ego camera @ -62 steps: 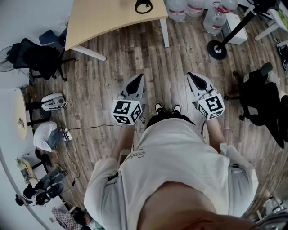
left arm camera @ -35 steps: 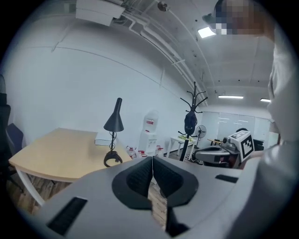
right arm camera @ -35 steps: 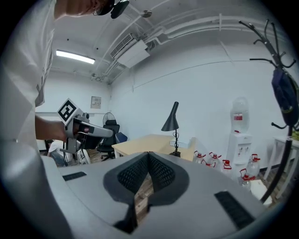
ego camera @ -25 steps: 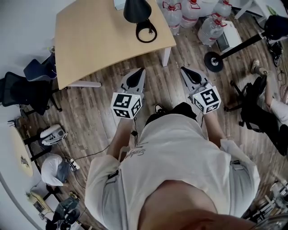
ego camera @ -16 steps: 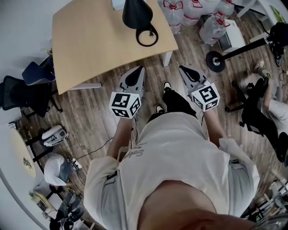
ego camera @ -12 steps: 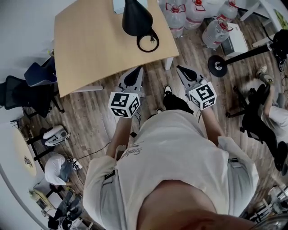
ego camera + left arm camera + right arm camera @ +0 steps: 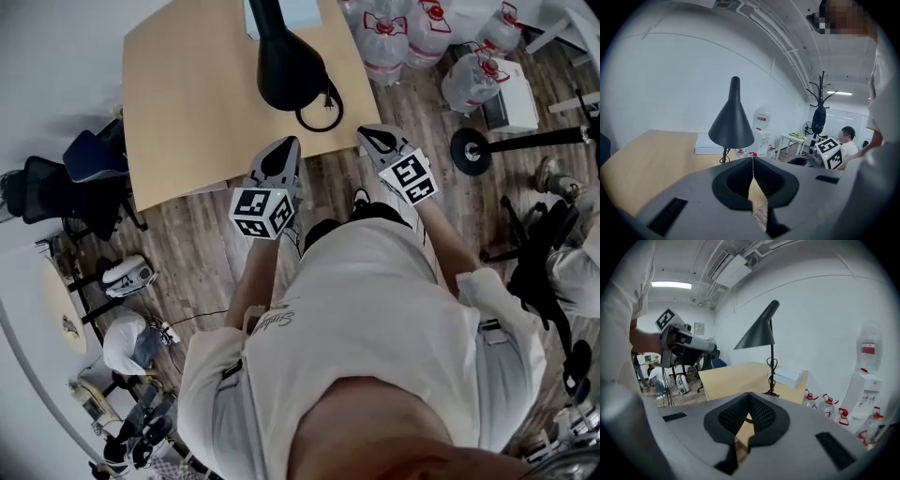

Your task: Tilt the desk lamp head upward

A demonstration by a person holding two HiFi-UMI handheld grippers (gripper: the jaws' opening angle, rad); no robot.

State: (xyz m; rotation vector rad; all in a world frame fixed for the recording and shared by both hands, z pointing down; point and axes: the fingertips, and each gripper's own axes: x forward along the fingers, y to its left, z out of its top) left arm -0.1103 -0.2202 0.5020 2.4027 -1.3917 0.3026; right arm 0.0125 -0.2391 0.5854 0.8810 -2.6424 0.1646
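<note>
Desk lamp head (image 7: 289, 70), pointing downward over the counter's (image 7: 187, 112) near edge, sits just ahead of the left gripper (image 7: 288, 144) and right gripper (image 7: 368, 132), both with fingers pressed together on nothing, seemingly poised for the approach

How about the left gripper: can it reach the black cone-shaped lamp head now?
Probably yes: nothing stands between the left gripper and the black cone-shaped lamp head, though its jaws are shut.

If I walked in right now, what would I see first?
A black lamp with a cone shade stands on the wooden desk near its edge. Just short of it, the left gripper and right gripper point toward it, both shut and empty. Big water bottles sit on the floor beside the desk.
</note>
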